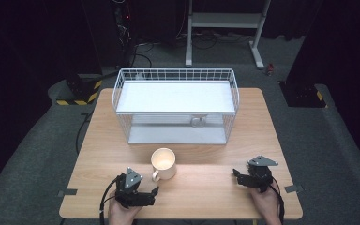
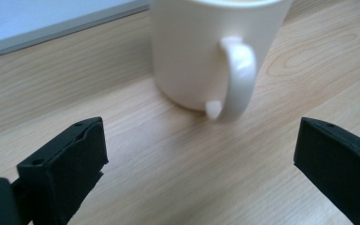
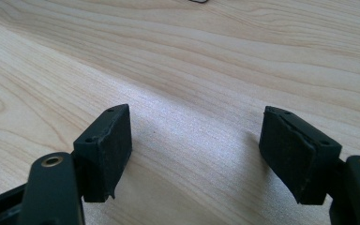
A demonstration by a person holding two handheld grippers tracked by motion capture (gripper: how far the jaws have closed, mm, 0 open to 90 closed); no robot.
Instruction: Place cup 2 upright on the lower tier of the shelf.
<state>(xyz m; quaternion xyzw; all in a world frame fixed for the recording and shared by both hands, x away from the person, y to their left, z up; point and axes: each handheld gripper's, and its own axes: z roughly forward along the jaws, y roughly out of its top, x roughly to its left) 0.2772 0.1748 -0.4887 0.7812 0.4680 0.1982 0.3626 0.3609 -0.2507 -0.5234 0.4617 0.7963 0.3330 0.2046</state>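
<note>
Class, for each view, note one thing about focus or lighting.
High view: bright table, dark surroundings. Left gripper view: the mug is soft, its handle glaring. Right gripper view: wood grain sharp, faint shadow between the right tongs.

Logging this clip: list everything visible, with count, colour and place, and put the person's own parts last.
mug: one, cream-white, upright on the table's near middle, handle toward the left gripper, touched by nothing.
wire basket: one, white, two-tiered, at the table's far middle.
small ring-shaped item: one, pale, on the basket's lower shelf; too small to identify.
table: one, light wood.
metal stand: one, grey, on the floor beyond the table.
striped bases: two, black and yellow, on the floor at either side.
left gripper: one, black, jaws wide open facing the mug's handle, empty.
right gripper: one, black, jaws open over bare table, empty.
hands: two, at the near edge.
</note>
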